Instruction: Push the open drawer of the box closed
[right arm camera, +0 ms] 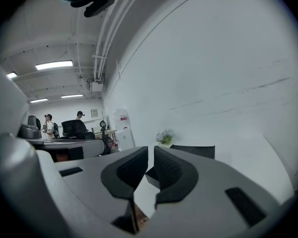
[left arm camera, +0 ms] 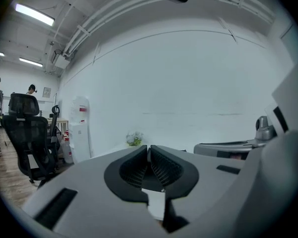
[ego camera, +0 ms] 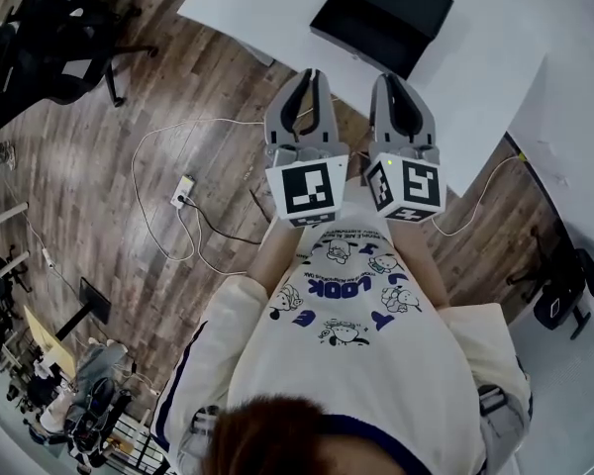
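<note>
We hold both grippers side by side in front of us, pointing at the white table [ego camera: 495, 47]. The left gripper [ego camera: 312, 75] has its jaws pressed together at the tips with nothing between them, which the left gripper view shows plainly. The right gripper [ego camera: 397, 79] is clenched too (only a thin slit of light runs between its jaws), and it holds nothing.

The black box [ego camera: 381, 13] lies on the table ahead of both grippers and apart from them, a little nearer the right one's line. In the right gripper view the box [right arm camera: 191, 151] shows just past the jaw tips, low and dark against the white wall. We cannot make out which part of it is the drawer, nor how far it stands open.

Beyond the box a small plant [right arm camera: 164, 137] stands by the wall. Off to the left, in the left gripper view, we see a black office chair [left arm camera: 27, 133]. On the wooden floor [ego camera: 99, 166] below us a power strip [ego camera: 183, 191] lies with cables looping away from it.
</note>
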Motion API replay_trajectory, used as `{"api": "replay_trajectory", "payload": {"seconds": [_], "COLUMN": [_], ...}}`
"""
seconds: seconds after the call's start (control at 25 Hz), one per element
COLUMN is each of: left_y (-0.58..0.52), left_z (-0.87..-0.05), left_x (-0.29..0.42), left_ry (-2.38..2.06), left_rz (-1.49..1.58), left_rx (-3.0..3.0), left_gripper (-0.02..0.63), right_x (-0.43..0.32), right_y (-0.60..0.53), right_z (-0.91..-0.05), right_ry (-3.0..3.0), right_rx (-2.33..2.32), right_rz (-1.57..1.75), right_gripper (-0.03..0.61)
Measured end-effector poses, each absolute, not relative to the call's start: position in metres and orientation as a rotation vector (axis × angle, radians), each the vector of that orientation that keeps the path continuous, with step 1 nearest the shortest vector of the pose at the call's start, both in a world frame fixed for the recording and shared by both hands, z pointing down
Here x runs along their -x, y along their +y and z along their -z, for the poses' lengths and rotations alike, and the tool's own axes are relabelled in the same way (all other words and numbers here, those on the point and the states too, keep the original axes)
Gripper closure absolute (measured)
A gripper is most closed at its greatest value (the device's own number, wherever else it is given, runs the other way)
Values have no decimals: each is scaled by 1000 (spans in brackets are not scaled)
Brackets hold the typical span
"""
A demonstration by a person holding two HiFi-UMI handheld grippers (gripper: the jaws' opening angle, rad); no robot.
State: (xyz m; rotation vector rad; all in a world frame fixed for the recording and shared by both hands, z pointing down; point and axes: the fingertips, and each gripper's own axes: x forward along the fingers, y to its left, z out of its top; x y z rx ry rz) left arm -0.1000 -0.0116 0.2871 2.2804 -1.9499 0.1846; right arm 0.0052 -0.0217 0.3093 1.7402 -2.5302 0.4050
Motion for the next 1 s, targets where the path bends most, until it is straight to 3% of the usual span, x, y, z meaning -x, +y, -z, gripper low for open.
{"api": "replay_trajectory", "payload": {"seconds": [1.0], "left_y": [-56], "left_z": [-342], "left_x": [87], "left_ry": [-1769], "left_rz": [-264], "left_rx": [-2264], "left_gripper": [582], "right_x": [-28], "right_y": [-63], "right_z": [-343], "right_ry": [-2373], "right_rx": [-1840], "right_rz": [-498], "right_gripper": [528]}}
